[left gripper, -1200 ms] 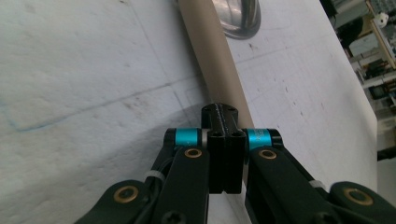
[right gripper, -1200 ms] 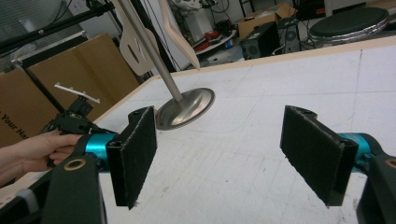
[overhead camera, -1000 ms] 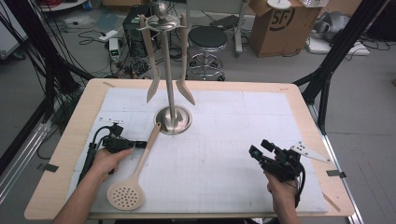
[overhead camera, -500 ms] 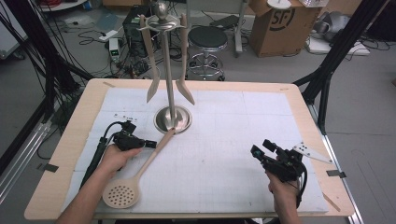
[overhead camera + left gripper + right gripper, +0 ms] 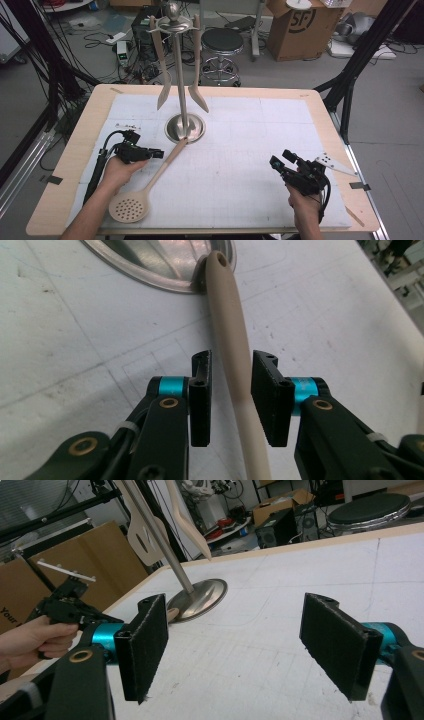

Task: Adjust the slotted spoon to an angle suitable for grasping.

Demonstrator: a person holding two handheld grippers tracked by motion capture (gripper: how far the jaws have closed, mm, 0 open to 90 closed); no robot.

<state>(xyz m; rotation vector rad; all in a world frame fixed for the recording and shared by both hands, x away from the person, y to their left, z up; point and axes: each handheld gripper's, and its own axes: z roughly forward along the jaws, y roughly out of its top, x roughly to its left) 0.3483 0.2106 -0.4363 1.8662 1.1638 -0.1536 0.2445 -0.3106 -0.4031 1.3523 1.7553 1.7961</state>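
A beige slotted spoon (image 5: 129, 207) lies on the white mat, and the end of its handle (image 5: 227, 315) touches the rim of the metal stand's round base (image 5: 185, 127). My left gripper (image 5: 159, 153) straddles the handle partway along. Its jaws have just been opening, and in the left gripper view (image 5: 230, 385) the handle runs between the pads with a gap on each side. The stand's pole (image 5: 181, 75) carries two hanging beige utensils (image 5: 161, 60). My right gripper (image 5: 275, 164) stands open and empty (image 5: 235, 645) near the table's front right.
The white mat (image 5: 250, 125) covers most of the wooden table (image 5: 75, 150). Beyond the far edge are a black stool (image 5: 222, 42), a cardboard box (image 5: 295, 25) and floor cables. In the right gripper view, the other hand and its gripper (image 5: 65, 607) appear at left.
The spoon's handle end has swung right to the stand's base. The left gripper shifted slightly right and its jaws came off the handle. The right gripper stayed put.
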